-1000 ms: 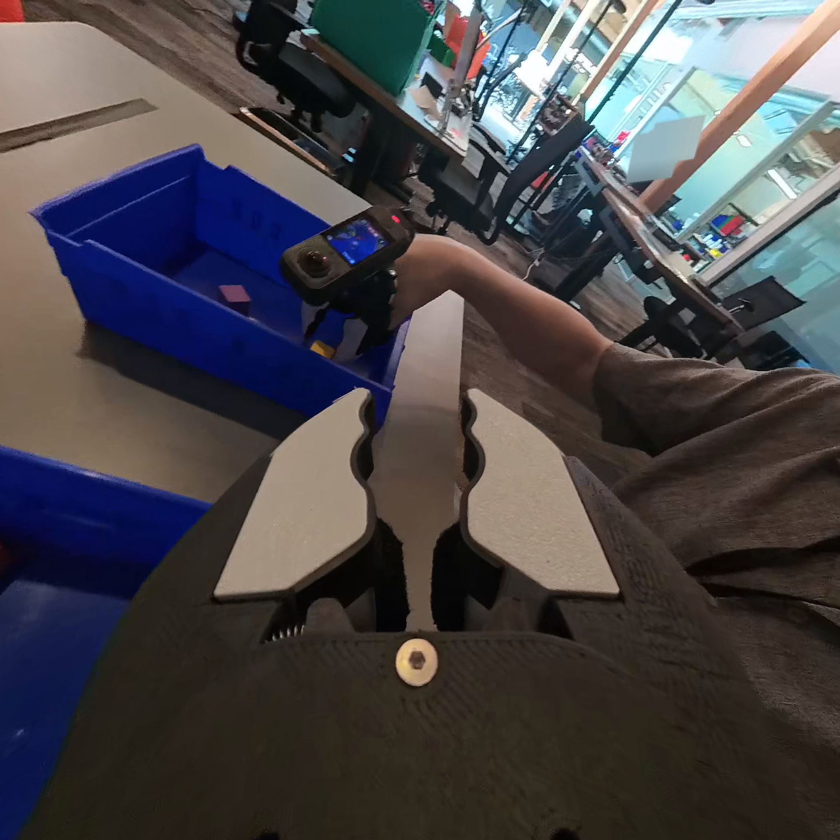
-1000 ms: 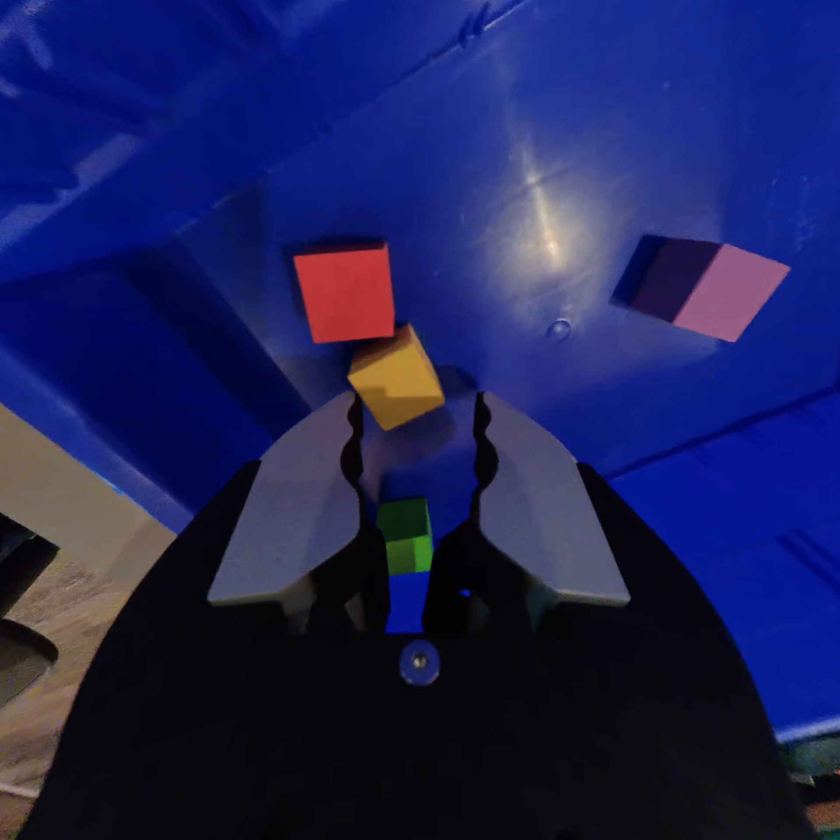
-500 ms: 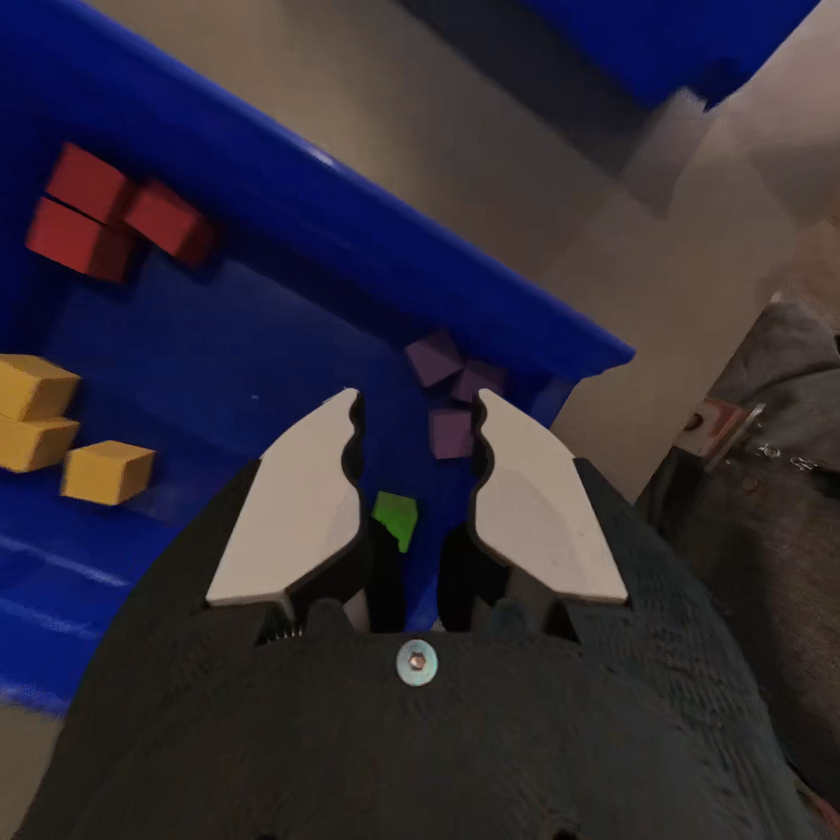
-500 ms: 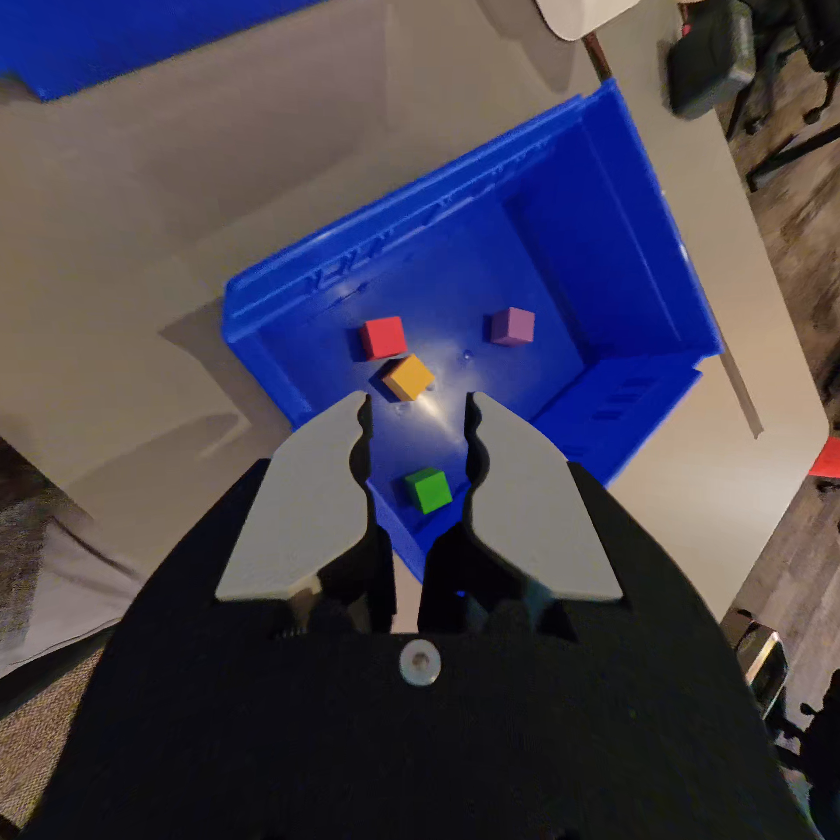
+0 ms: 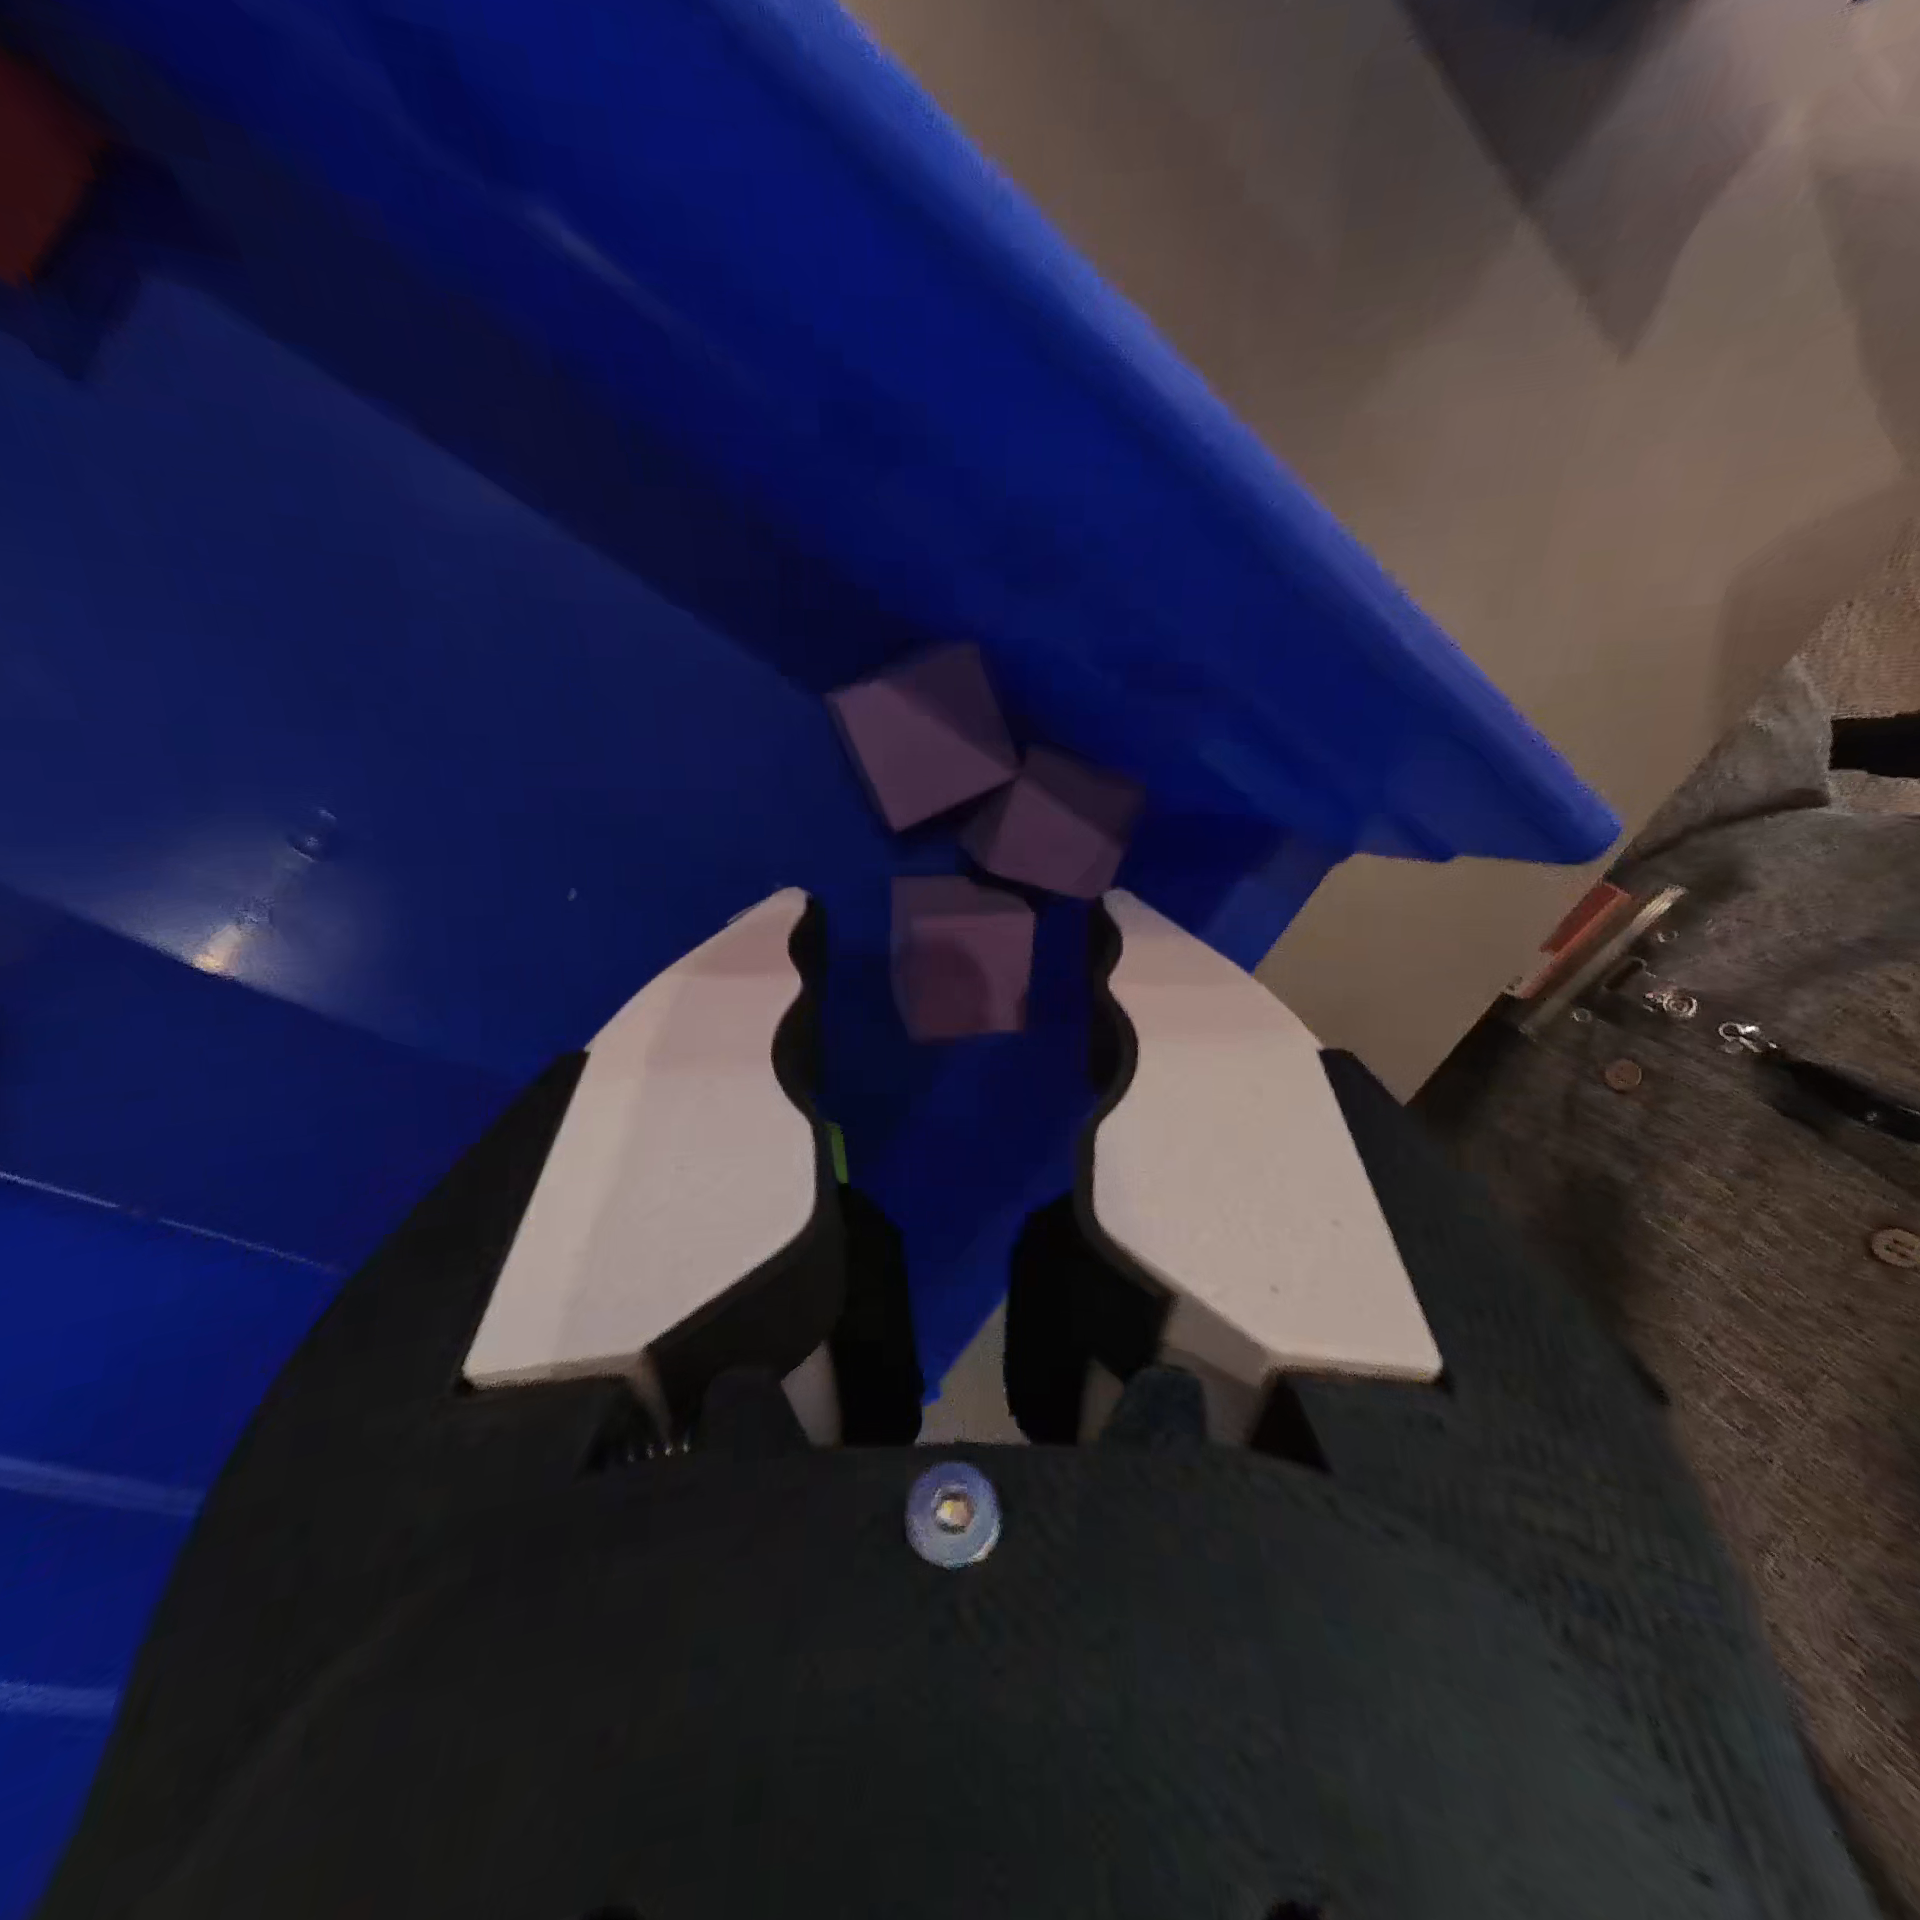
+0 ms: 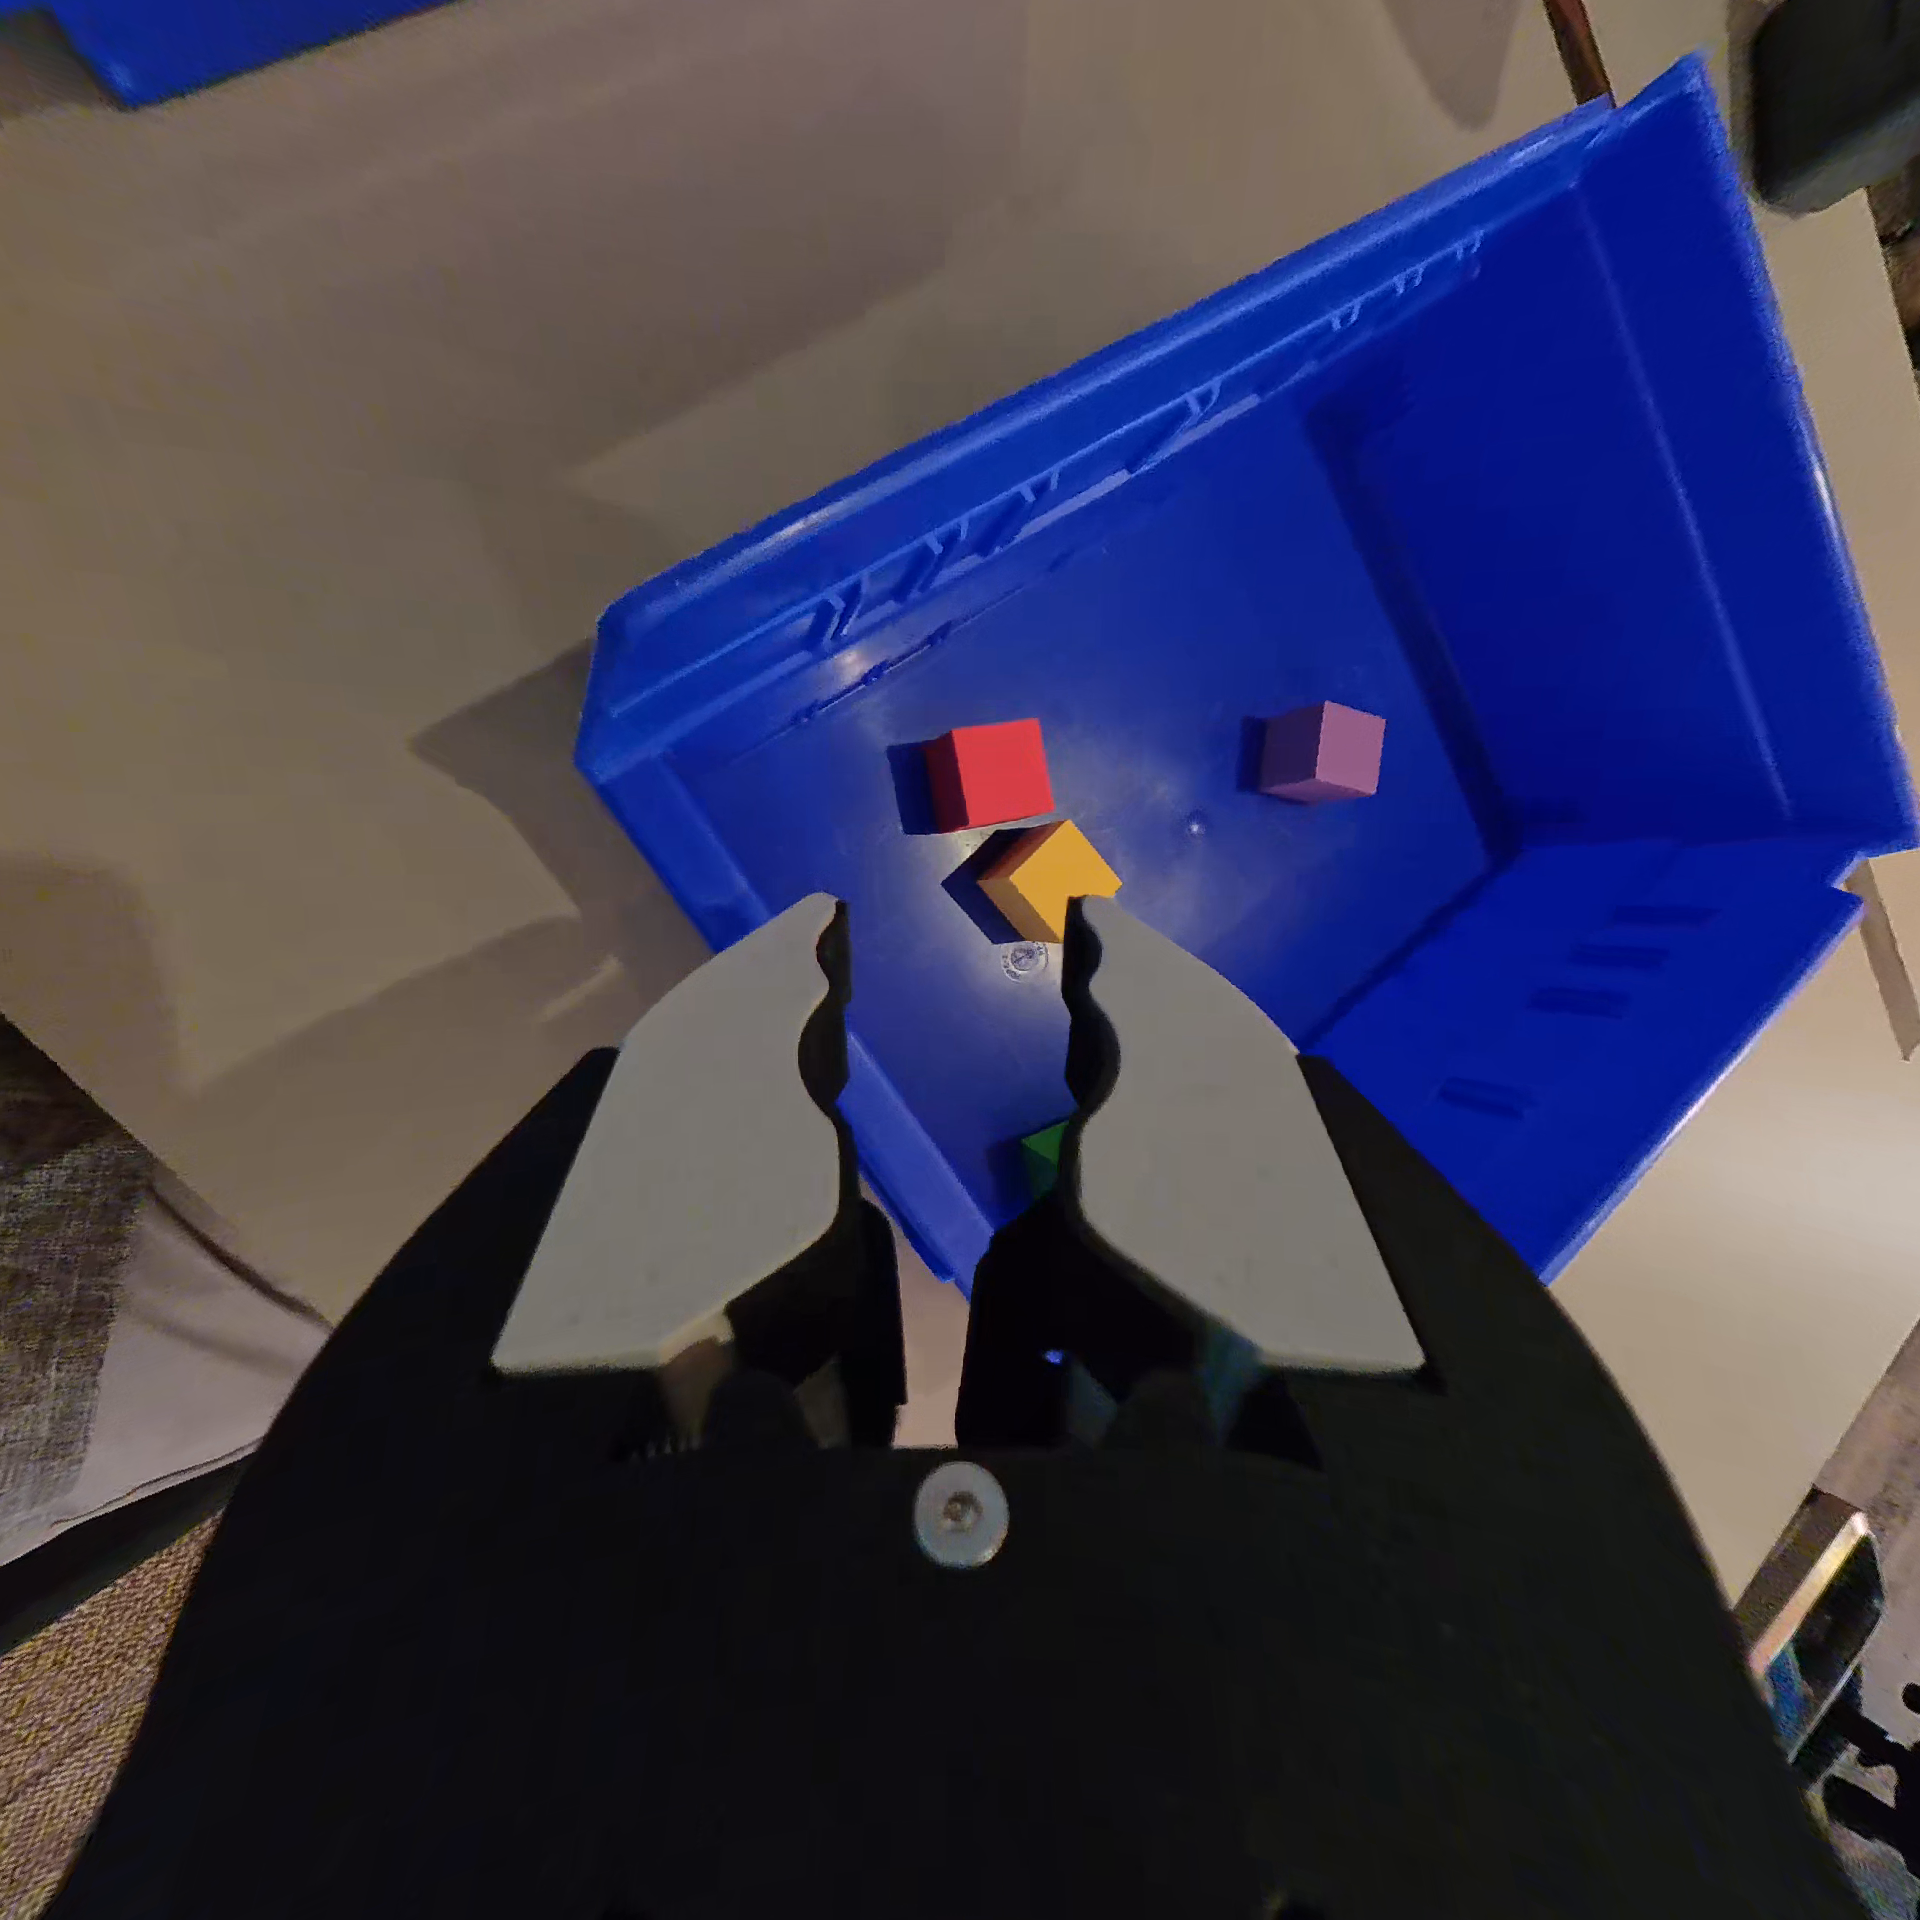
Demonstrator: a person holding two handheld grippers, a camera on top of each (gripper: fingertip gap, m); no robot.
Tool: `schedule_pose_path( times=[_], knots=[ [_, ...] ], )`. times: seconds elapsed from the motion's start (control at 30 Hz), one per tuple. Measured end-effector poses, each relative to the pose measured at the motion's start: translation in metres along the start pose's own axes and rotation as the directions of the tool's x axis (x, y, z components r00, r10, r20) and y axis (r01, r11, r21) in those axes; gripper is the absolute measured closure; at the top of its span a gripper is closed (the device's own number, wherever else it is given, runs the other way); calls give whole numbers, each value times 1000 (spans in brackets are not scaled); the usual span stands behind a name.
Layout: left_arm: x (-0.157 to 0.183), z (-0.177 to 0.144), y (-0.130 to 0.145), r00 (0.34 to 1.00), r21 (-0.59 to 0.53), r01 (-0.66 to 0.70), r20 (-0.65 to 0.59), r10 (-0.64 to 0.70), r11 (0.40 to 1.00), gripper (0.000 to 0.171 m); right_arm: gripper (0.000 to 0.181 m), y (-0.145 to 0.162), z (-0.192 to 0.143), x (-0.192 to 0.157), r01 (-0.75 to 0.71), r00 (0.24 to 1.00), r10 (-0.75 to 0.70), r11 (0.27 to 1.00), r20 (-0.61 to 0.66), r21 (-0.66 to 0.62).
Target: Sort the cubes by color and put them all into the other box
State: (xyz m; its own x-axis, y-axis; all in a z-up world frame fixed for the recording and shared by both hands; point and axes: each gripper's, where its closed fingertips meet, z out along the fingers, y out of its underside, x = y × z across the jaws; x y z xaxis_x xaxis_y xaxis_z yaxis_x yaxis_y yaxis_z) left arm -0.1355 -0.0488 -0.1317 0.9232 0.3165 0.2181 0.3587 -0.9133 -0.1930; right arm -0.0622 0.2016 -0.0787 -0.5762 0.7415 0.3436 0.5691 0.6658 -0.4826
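In the left wrist view my left gripper [image 5: 951, 909] is open and empty, low inside a blue bin [image 5: 1143, 436]. Three purple cubes cluster in the bin's corner; the nearest purple cube [image 5: 961, 971] lies between my fingertips, the other two [image 5: 920, 753] just beyond. A sliver of a green cube [image 5: 837, 1151] shows by the left finger. In the right wrist view my right gripper [image 6: 951, 914] is open and empty, high above a second blue bin [image 6: 1683, 582]. That bin holds a red cube [image 6: 987, 774], a yellow cube [image 6: 1044, 878], a purple cube [image 6: 1325, 750] and a green cube [image 6: 1042, 1155], partly hidden by the right finger.
Both bins stand on a beige table [image 6: 312, 416]. A corner of another blue bin [image 6: 208, 42] shows at the top left of the right wrist view. A person's grey clothing [image 5: 1714, 1143] is at the right of the left wrist view. A red block [image 5: 36, 197] shows at that view's left edge.
My left gripper has swung down from looking across the room and dropped into its bin toward the purple cubes. My right gripper has risen out of its bin and now hovers above it.
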Motion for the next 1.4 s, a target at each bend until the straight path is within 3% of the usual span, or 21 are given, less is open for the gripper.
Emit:
schedule_pose_path(
  times=[0.33, 0.43, 0.57, 0.67, 0.73, 0.83, 0.93, 1.03, 1.2, 1.27, 1.3, 1.4],
  knots=[
    [-8, 18, 15, 999, -138, 20, 46, -14, 990, 122, 142, -3, -2, 1, 5, 1000, -5, 1000, -13, 12],
    [-2, 19, 13, 1000, -142, 16, -8, -17, 990, 141, 143, -1, -8, 7, -5, 999, 6, 1000, -36, 24],
    [-6, 6, 1, 996, -17, 80, -38, -81, 997, 142, 144, 0, -16, 15, -16, 997, 19, 998, -70, 53],
    [-5, -25, -22, 980, 201, 143, -165, -110, 969, 143, 145, -17, -25, 14, -11, 997, 23, 987, -72, 160],
    [10, -57, -44, 933, 377, 212, -353, -72, 901, 143, 145, -47, -34, -4, 15, 1000, -9, 951, -19, 307],
    [39, -103, -63, 780, 508, 338, -623, 67, 792, 143, 142, -97, -46, -43, 93, 992, -122, 848, 22, 523],
    [64, -126, -69, 615, 505, 416, -769, 176, 756, 144, 141, -134, -48, -67, 187, 978, -204, 772, -42, 607],
    [86, -129, -71, 499, 466, 430, -836, 226, 773, 143, 139, -163, -50, -83, 231, 966, -252, 717, -65, 658],
    [108, -124, -72, 456, 451, 401, -853, 253, 797, 144, 138, -189, -52, -96, 244, 954, -296, 684, -45, 687],
    [114, -125, -72, 441, 447, 393, -859, 262, 803, 143, 140, -191, -49, -99, 263, 949, -312, 692, -50, 673],
    [116, -125, -73, 438, 447, 393, -859, 264, 804, 144, 151, -192, -48, -101, 275, 944, -326, 691, -52, 669],
    [116, -125, -77, 443, 456, 400, -856, 268, 795, 143, 152, -189, -49, -97, 295, 941, -330, 690, -76, 661]
  ],
)
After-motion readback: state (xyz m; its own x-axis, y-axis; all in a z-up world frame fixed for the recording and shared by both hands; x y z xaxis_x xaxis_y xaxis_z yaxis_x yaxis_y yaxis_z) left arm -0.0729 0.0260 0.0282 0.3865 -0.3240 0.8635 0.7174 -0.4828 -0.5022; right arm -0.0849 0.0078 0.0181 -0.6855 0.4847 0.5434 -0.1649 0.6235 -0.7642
